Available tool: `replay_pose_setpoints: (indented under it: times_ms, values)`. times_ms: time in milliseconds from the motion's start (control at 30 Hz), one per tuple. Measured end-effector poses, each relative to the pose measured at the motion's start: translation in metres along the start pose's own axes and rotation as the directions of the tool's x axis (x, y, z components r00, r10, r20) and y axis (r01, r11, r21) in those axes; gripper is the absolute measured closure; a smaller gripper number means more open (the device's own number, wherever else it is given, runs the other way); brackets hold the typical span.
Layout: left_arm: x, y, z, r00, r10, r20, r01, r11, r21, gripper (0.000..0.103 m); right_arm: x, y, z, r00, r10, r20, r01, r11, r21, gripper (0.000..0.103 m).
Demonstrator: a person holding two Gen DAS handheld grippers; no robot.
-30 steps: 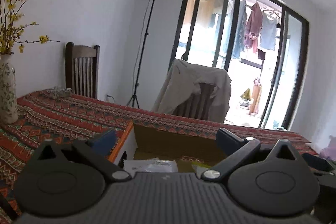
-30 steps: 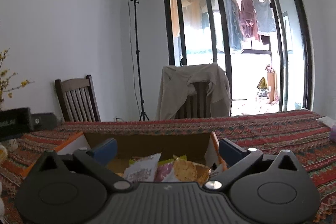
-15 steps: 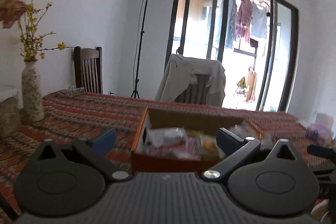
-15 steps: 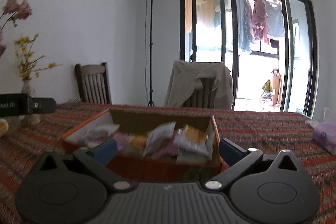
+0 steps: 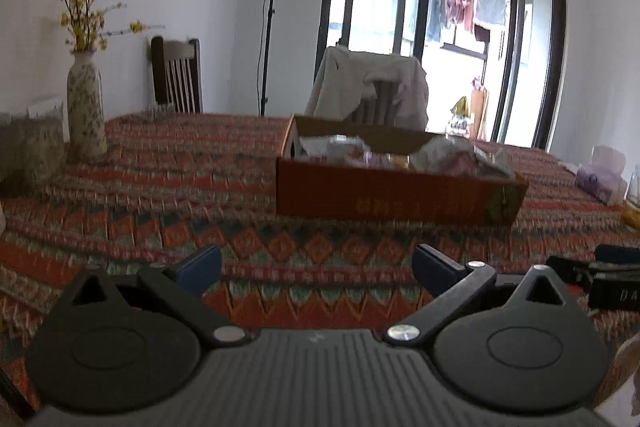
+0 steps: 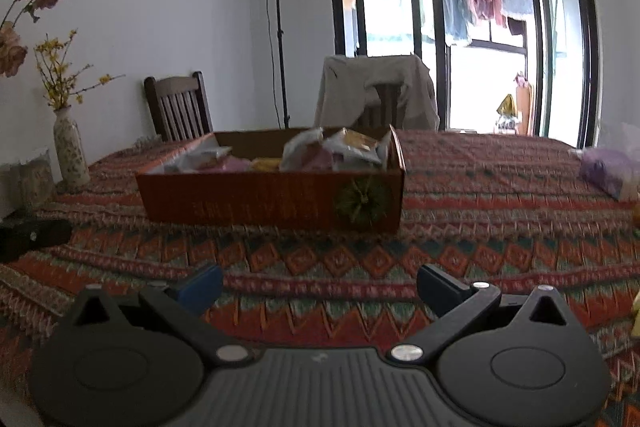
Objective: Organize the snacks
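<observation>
Snack packets (image 6: pixel 320 151) are seen heaped in a cardboard box (image 6: pixel 272 199) at the far middle of the desk (image 6: pixel 480 219). Both tongs, left (image 5: pixel 316 263) and right (image 6: pixel 320 283), are held released and empty, near the desk's front. The sorting appears finished or paused; any next packet would call for a forward reach.

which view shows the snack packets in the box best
The right wrist view. The snack packets stand above the rim of the cardboard box, near the picture's middle, and separate white, yellow and purple bags can be told apart. The left wrist view shows the same packets, but more blurred and merged into a pale heap.
</observation>
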State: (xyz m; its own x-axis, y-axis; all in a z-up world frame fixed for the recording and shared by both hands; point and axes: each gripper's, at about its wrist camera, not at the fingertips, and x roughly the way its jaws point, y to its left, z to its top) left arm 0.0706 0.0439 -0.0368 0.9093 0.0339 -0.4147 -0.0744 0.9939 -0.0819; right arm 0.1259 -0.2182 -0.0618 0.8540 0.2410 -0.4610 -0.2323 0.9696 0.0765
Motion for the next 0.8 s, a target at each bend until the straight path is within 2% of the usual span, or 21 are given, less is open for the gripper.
replay_pose_setpoints:
  times_ms: [200,800]
  values:
    - [-0.0003,-0.0017,-0.0096,1.000,-0.006,-0.017,0.006,1.000,0.002,0.000,-0.0030,-0.0018,-0.0010,1.000,-0.010,0.001,0.010,1.000,0.006,0.000]
    - [-0.0005,-0.0032,-0.0084,1.000,-0.008,-0.012,0.008,1.000,-0.001,0.000,-0.0029,-0.0018,-0.0011,1.000,-0.009,-0.002,0.009,1.000,0.003,0.000]
